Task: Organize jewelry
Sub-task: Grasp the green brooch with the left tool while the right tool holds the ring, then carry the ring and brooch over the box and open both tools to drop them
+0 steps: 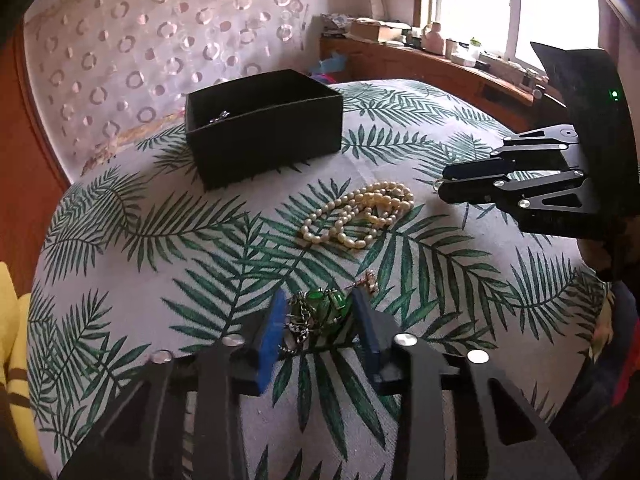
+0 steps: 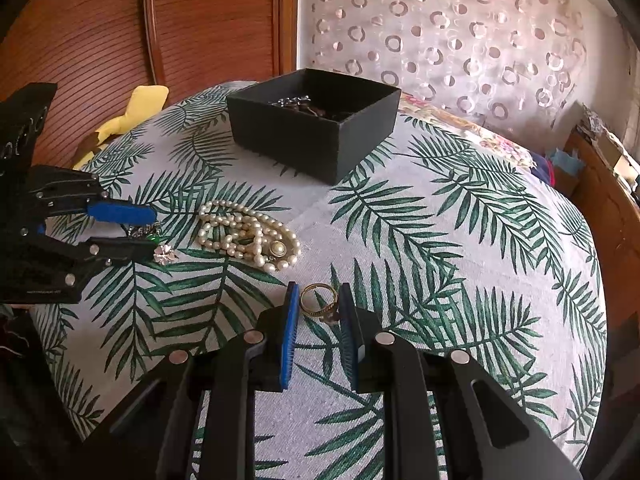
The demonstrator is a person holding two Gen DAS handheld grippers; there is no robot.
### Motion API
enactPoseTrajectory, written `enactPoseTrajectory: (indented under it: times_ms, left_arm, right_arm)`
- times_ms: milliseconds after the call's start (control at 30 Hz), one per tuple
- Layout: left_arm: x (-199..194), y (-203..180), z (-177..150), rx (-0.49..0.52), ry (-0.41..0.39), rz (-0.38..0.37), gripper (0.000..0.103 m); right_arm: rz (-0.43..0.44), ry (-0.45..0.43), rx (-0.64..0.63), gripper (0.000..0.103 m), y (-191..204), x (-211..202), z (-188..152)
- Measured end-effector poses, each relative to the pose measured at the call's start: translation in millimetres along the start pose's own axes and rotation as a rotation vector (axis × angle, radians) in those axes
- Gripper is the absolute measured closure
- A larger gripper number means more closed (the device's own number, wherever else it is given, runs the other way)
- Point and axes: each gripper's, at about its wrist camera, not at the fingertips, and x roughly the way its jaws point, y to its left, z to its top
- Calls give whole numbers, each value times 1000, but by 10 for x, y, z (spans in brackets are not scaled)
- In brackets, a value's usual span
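Note:
A black open box (image 1: pixel 264 126) (image 2: pixel 316 120) stands on the leaf-print cloth (image 1: pixel 180 248) and holds some silver jewelry (image 2: pixel 292 101). A pearl necklace (image 1: pixel 360 214) (image 2: pixel 250 234) lies in the middle. My left gripper (image 1: pixel 318 312) (image 2: pixel 150 228) has its blue pads on both sides of a green-stone piece with a silver chain (image 1: pixel 322 308); the jaws touch it. A small flower brooch (image 2: pixel 165 255) lies by it. My right gripper (image 2: pixel 318 302) (image 1: pixel 440 184) has its pads around a gold ring (image 2: pixel 320 302) on the cloth, close on both sides.
A wooden wardrobe (image 2: pixel 120 20) stands to the left, with a yellow item (image 2: pixel 136 108) beside the bed. A patterned curtain (image 2: pixel 460 32) hangs behind. A cluttered wooden shelf (image 1: pixel 420 52) runs under the window at the right.

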Motion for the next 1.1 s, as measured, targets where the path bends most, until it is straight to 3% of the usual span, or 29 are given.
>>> enactPoseTrajectory:
  times_ms: [33, 167, 533, 833, 1100]
  left_arm:
    - [-1, 2, 2, -1, -5, 0, 88]
    - [-29, 79, -12, -50, -21, -36, 88]
    - [-313, 273, 107, -119, -99, -37, 89]
    - [-637, 438, 528, -123, -204, -68, 89]
    - [-604, 589, 947, -114, -248, -31, 89]
  right_arm:
    - [-1, 0, 0, 81, -7, -3, -3]
    - [-3, 0, 2, 81, -17, -11, -13]
    - [0, -36, 3, 81, -19, -113, 86]
    - [24, -141, 2, 81, -39, -307, 480]
    - [61, -214, 13, 81, -119, -237, 880]
